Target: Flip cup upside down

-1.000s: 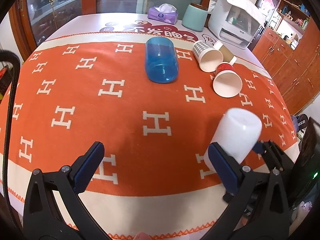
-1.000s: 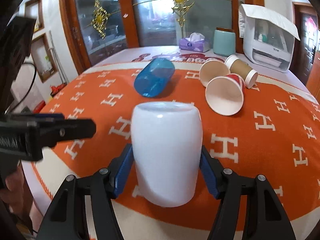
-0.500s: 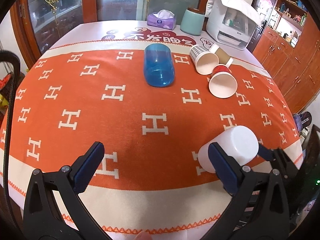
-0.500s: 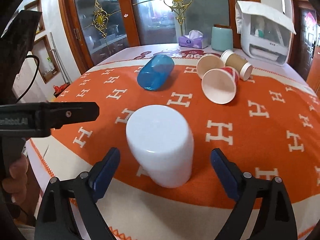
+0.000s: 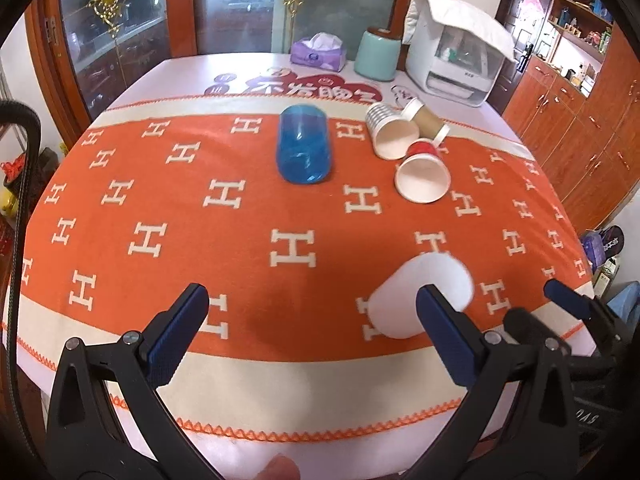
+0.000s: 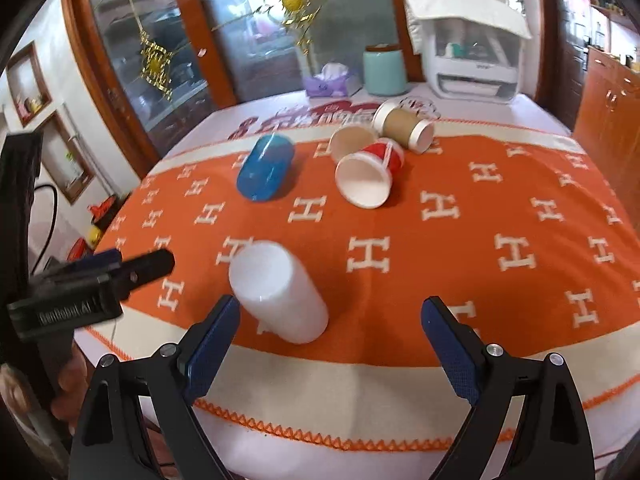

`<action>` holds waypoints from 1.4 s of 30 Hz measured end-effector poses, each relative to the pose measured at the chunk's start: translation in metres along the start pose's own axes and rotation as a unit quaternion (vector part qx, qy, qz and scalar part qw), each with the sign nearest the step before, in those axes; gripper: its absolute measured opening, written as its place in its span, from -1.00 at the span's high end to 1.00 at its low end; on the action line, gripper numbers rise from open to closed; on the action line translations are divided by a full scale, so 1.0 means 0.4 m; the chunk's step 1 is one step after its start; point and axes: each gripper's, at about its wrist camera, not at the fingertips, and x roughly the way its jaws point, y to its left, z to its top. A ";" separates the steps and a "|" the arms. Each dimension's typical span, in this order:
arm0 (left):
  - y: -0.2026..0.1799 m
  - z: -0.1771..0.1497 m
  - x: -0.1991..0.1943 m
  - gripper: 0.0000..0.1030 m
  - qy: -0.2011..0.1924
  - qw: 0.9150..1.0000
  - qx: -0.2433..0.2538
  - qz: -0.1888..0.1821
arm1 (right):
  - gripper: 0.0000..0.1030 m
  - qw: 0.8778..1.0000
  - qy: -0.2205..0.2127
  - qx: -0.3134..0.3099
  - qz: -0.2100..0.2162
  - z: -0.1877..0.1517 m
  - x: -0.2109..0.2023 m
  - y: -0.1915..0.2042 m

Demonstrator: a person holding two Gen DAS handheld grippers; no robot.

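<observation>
A white cup [image 6: 278,290] stands upside down on the orange cloth near the table's front edge, its flat bottom up; it also shows in the left wrist view [image 5: 418,300], partly behind my left gripper's right finger. My right gripper [image 6: 328,346] is open and empty, drawn back from the cup, which stands near its left finger. My left gripper [image 5: 310,326] is open and empty above the front edge, left of the cup. A blue plastic cup [image 5: 304,148] lies on its side farther back.
Three paper cups lie on their sides at the back right: a striped one [image 5: 390,136], a red one [image 5: 422,172] and a brown one [image 5: 426,120]. A tissue box [image 5: 318,54], a mint canister [image 5: 378,58] and a white appliance [image 5: 456,60] stand at the far edge.
My right gripper has opened, let go of the white cup and pulled back. The cup now stands upside down on the cloth. My left gripper has stayed open, drawing back a little.
</observation>
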 end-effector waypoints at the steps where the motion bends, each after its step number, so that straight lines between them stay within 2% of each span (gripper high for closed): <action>1: -0.009 0.006 -0.012 -0.99 -0.004 1.000 0.003 0.003 | -0.80 1.000 -0.002 0.003 -0.005 0.012 -0.014 0.000; 7: -0.052 0.036 -0.077 -0.99 -0.027 0.999 0.018 0.015 | -0.80 1.000 -0.015 0.017 -0.019 0.063 -0.101 0.014; 17: -0.080 0.051 -0.166 -0.99 -0.057 0.997 0.025 0.035 | -0.85 0.999 -0.047 0.001 -0.024 0.083 -0.187 0.066; 42: -0.089 0.046 -0.168 -0.99 -0.056 0.997 0.031 0.046 | -0.85 0.999 -0.047 0.010 -0.021 0.076 -0.182 0.050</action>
